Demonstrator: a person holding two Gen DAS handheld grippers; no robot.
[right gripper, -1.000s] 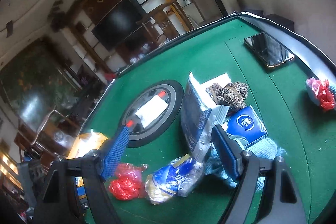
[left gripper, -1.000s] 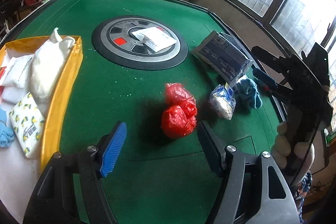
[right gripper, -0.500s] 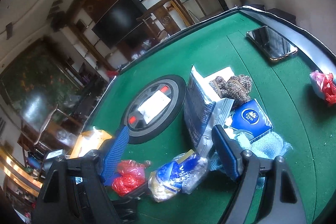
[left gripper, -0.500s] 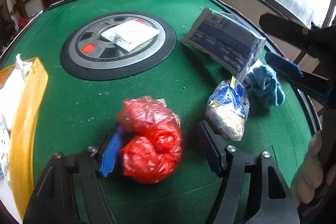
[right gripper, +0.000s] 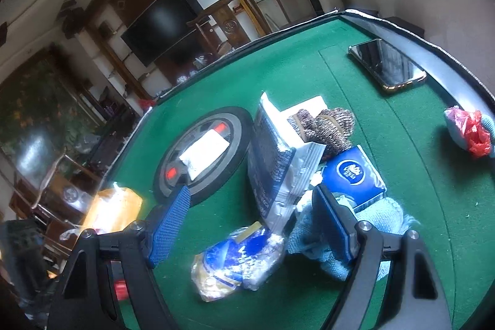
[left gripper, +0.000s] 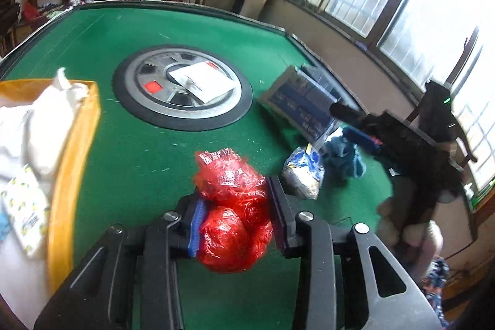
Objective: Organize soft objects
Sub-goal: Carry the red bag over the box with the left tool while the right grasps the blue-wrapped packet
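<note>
While our left claw (left gripper: 235,218) is closing, the red plastic bundle (left gripper: 232,212) sits squarely between its pads, blue pad on one flank, dark pad on the other, both already pressing into the crinkled film. We read the bundle as two lobes, its long axis running straight ahead along the fingers, the far lobe pointing out toward the round grey disc (left gripper: 182,87). The yellow bin (left gripper: 72,163) lies off to the left, just beside this claw, so we judge the left hand the nearer carrier. Our right claw (right gripper: 253,221) hangs wide and empty above the blue-and-white packet (right gripper: 238,265) on the green surface (left gripper: 130,150).
</note>
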